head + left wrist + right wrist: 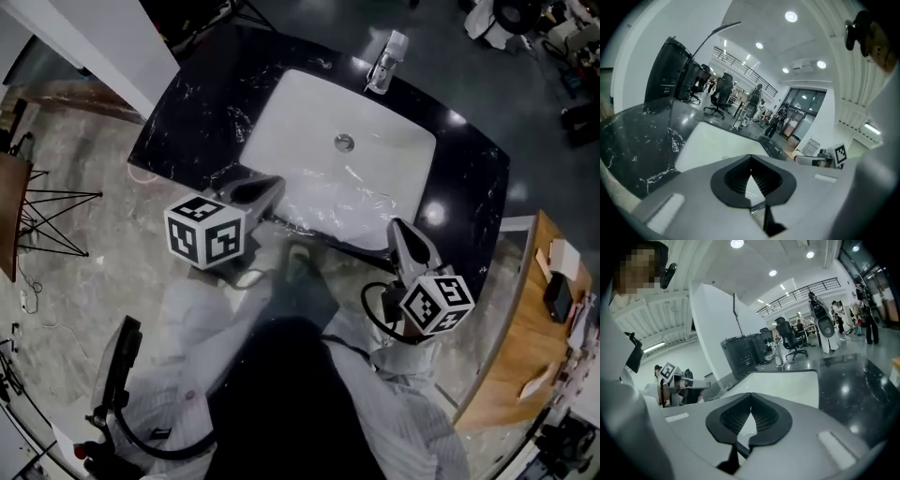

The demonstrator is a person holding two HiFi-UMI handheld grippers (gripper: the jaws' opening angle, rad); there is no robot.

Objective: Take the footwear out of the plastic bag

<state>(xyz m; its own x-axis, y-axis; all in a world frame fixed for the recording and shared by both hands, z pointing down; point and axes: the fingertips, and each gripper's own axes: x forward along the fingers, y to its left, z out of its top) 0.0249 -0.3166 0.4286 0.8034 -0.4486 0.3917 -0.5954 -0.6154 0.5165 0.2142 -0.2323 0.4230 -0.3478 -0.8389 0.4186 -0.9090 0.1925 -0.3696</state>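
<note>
Directly below the head camera, a clear plastic bag (349,204) lies crumpled in the front half of a white sink basin (309,112) set in a black marbled counter (192,98), with a chrome tap (384,61) at the far rim. The bag's long axis runs side to side along the near rim of the basin. The footwear, presumably inside it, cannot be made out against the white. The left gripper (277,183) points at the bag's left end and the right gripper (394,225) at its right end, so the bag sits between and just ahead of the two tips, neither arm clearly nearer. In each gripper view the ribbed pads of the left gripper (750,157) and the right gripper (751,395) meet at the tips with nothing caught between them. No brand, label or legible writing shows; only the black-and-white square markers on the gripper cubes (204,231).
</note>
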